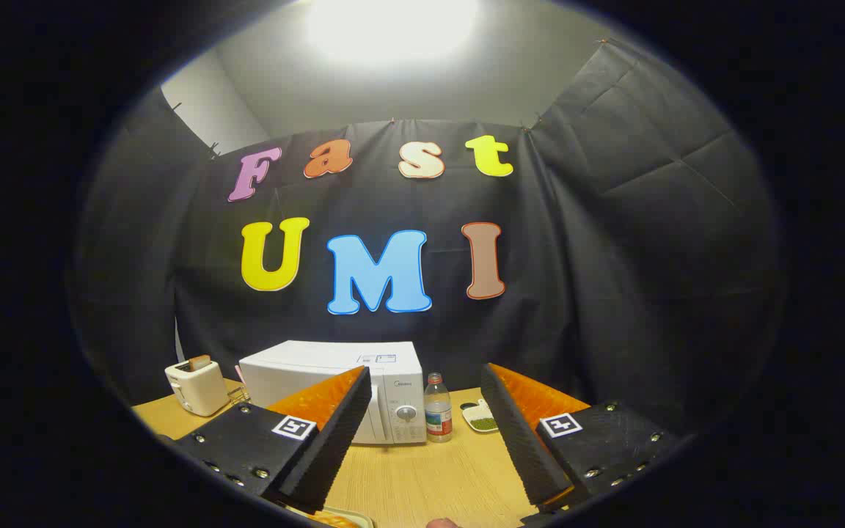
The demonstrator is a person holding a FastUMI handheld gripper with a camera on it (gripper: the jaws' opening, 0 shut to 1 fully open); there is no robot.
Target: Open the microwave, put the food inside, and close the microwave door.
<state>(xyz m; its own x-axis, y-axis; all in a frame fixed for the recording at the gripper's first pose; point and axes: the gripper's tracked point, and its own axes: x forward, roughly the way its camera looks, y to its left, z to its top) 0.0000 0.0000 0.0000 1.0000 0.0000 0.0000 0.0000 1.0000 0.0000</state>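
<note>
A white microwave (386, 378) stands on the wooden table (422, 480) beyond my fingers, its door shut and its dial panel facing me; my left finger covers part of its front. My gripper (422, 440) is open, held above the table with nothing between its fingers. Just below the left finger, the rim of a pale plate with orange food (334, 519) peeks out at the near table edge; most of it is hidden.
A white toaster (196, 387) with a slice of bread in it sits left of the microwave. A clear bottle (437, 418) stands right of the microwave, and a small white dish with green bits (481, 416) lies beyond it. A fingertip shows at the near edge.
</note>
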